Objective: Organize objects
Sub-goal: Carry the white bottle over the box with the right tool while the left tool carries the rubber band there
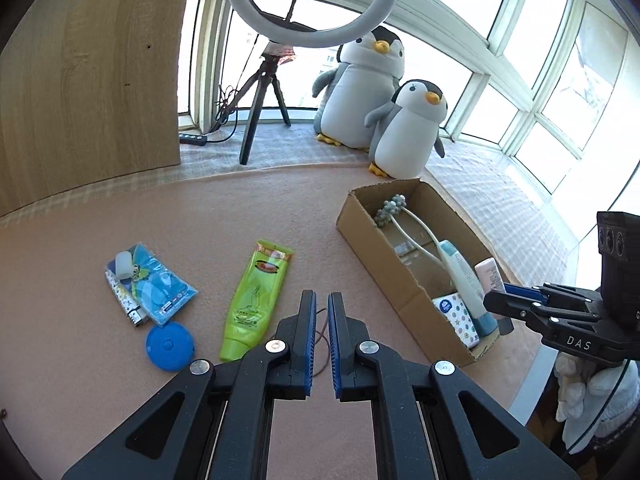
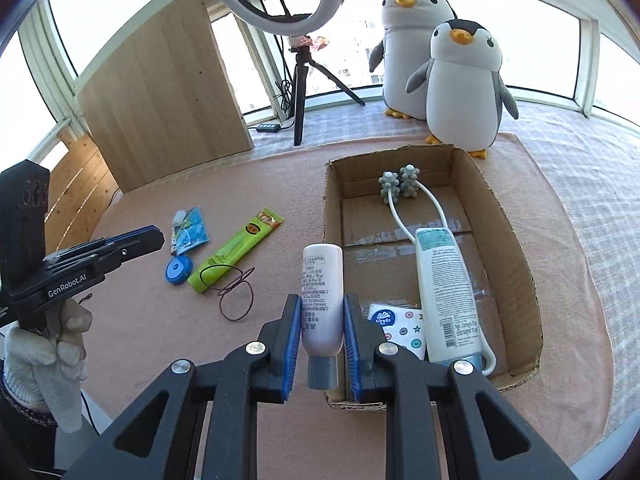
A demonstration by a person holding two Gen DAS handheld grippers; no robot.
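Observation:
My right gripper [image 2: 323,298] is shut on a pale pink bottle [image 2: 322,288] and holds it cap-down over the near left wall of an open cardboard box [image 2: 508,216]. Inside the box lie a white tube [image 2: 444,292], a tissue pack [image 2: 396,324] and a grey roller massager [image 2: 400,184]. My left gripper [image 1: 322,308] hovers shut over the pink mat with nothing in it, above some hair ties [image 2: 232,288]. A green tube [image 1: 256,300], a blue round tape measure [image 1: 170,346] and a blue sachet [image 1: 154,284] lie to its left.
Two plush penguins [image 2: 460,84] stand behind the box. A ring light on a tripod [image 2: 300,92] and an upright wooden board [image 2: 164,92] stand at the back left. The table's front edge runs close to the box's near end.

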